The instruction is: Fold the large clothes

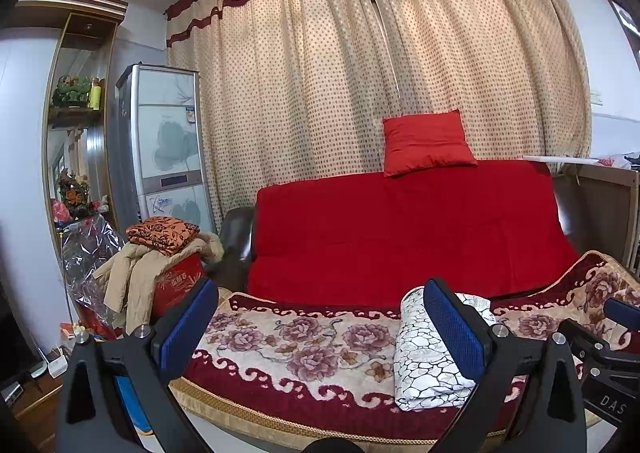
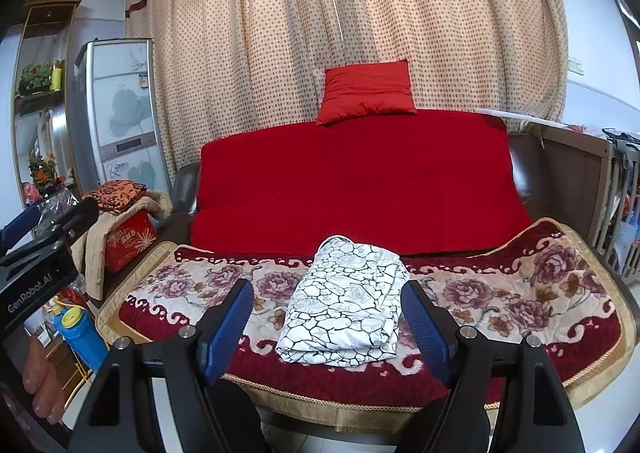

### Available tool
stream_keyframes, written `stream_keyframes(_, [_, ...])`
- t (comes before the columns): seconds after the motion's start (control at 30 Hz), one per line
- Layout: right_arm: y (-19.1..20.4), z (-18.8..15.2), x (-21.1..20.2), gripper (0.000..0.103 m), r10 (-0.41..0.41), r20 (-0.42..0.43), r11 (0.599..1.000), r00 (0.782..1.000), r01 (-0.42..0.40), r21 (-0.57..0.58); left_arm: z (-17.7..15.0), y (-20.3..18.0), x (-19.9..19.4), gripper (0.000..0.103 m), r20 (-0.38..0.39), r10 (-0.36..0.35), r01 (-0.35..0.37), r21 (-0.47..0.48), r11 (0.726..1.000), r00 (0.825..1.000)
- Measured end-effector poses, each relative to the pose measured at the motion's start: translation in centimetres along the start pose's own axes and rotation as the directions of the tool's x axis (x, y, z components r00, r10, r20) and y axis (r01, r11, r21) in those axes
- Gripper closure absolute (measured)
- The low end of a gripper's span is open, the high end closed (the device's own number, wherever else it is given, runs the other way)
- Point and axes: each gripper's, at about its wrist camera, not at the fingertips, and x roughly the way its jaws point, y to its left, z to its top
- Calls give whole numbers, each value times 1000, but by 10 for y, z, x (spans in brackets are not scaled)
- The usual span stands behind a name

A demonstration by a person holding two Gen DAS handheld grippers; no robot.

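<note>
My right gripper (image 2: 326,319) and my left gripper (image 1: 320,327) both gape wide, blue pads holding nothing. Just beyond lies the folded white cloth with black crackle print (image 2: 346,303), resting on a floral maroon-bordered blanket (image 2: 520,293). Behind stands a red-draped sofa (image 2: 360,181).

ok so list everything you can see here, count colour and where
folded cloth: 1, white with black crackle print, on the floral blanket
floral blanket: 1, cream and maroon, covering the near surface
sofa cover: 1, red, over the sofa back
cushion: 1, red, atop the sofa back
curtain: 1, beige dotted, behind the sofa
beige coat: 1, draped over a red box, far left
orange cloth: 1, folded, atop the coat
left gripper: open, empty
right gripper: open, empty
</note>
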Motion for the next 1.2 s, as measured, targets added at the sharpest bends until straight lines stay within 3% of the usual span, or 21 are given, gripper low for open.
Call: stream_keyframes(1.2, [23, 2, 2, 24, -3, -3, 999, 1000, 2, -47, -4, 14, -6, 1, 16, -30, 30, -15, 999, 999])
